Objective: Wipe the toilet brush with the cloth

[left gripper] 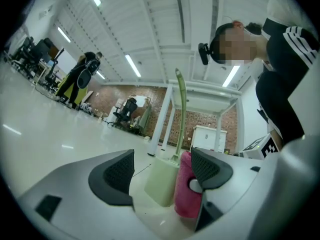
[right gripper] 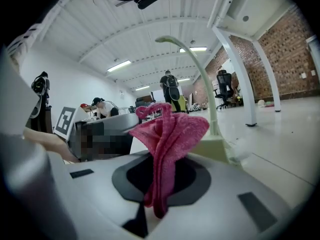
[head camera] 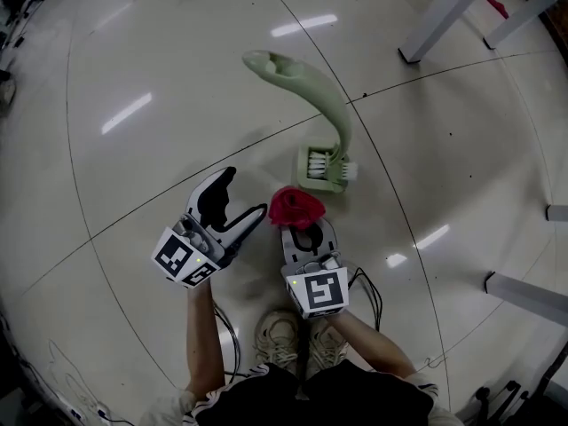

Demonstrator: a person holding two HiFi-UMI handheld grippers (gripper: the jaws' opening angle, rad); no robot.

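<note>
A pale green toilet brush [head camera: 312,91] stands in its holder [head camera: 321,169] on the shiny floor, its long handle curving up and away. My right gripper [head camera: 299,223] is shut on a bunched pink cloth [head camera: 296,207], just short of the holder. In the right gripper view the cloth [right gripper: 167,139] sticks up from between the closed pads, with the brush handle [right gripper: 202,71] behind it. My left gripper [head camera: 240,199] is open to the left of the cloth, nothing between its fingers. The left gripper view shows the holder [left gripper: 162,179] and cloth [left gripper: 186,191] beyond the spread pads.
White table legs [head camera: 439,16] stand at the far right, more metal legs [head camera: 524,293] at the right edge. The person's shoes [head camera: 297,337] are just behind the grippers, with cables [head camera: 368,291] trailing. Several people and office chairs show far off in both gripper views.
</note>
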